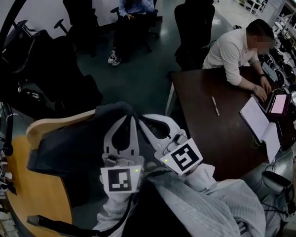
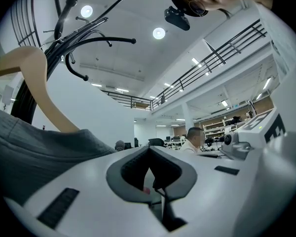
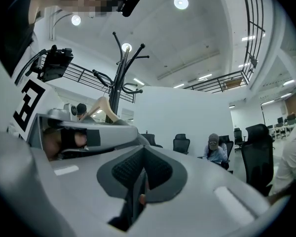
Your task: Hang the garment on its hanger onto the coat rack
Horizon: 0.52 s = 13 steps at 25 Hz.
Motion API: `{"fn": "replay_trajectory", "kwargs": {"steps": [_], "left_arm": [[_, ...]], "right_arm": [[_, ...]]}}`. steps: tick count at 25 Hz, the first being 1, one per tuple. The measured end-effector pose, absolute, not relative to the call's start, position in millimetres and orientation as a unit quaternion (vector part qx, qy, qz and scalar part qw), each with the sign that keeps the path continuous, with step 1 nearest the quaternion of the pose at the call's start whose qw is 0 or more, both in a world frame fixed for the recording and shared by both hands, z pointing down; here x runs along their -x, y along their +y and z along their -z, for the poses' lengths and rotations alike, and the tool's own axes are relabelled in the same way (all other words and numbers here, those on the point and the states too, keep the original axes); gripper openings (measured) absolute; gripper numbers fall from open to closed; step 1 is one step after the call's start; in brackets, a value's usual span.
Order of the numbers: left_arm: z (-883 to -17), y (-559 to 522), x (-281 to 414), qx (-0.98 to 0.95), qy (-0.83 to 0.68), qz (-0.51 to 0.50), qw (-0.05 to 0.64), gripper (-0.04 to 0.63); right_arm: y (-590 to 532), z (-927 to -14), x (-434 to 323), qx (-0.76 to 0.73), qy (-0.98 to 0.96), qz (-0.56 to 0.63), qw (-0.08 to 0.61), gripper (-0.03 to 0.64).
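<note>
A dark grey garment (image 1: pixel 74 147) hangs on a pale wooden hanger (image 1: pixel 37 128) low at the left of the head view. Both white grippers lie side by side against its collar. My left gripper (image 1: pixel 133 118) is shut, and so is my right gripper (image 1: pixel 144 118); I see nothing between either pair of jaws. In the left gripper view the garment (image 2: pixel 29 147) and hanger (image 2: pixel 37 78) lie left of the closed jaws (image 2: pixel 149 149), under the black coat rack (image 2: pixel 64 33). The right gripper view shows its closed jaws (image 3: pixel 143 150), with the coat rack (image 3: pixel 119 73) standing beyond.
A dark brown table (image 1: pixel 212 132) stands to the right, where a person (image 1: pixel 237 48) sits by an open notebook (image 1: pixel 259 122) and a pen (image 1: pixel 215 106). Black office chairs (image 1: pixel 192 23) and another seated person (image 1: pixel 133 9) are behind. The rack's black pole (image 1: pixel 15 14) curves up at far left.
</note>
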<state>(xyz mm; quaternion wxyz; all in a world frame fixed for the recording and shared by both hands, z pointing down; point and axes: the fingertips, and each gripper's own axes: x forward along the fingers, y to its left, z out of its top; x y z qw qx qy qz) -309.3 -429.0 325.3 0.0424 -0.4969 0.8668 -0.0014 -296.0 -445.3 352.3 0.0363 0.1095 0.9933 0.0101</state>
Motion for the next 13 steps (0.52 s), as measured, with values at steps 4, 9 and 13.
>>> {"fn": "replay_trajectory", "kwargs": {"steps": [4,9,13], "left_arm": [[-328.3,-428.7,309.2,0.500,0.865,0.006,0.040,0.005],[-329.4,-430.6,309.7,0.503,0.863,0.012,0.038,0.006],[-331.3,-432.0,309.3,0.504,0.863,0.019,0.035,0.005]], "right_arm": [[-442.8,-353.7,296.9,-0.112,0.993,-0.015,0.034,0.001],[-442.4,-353.4,298.8,-0.116,0.993,-0.015,0.031,0.001],[-443.0,-353.0,299.6,-0.116,0.993,-0.018,0.033,0.000]]}}
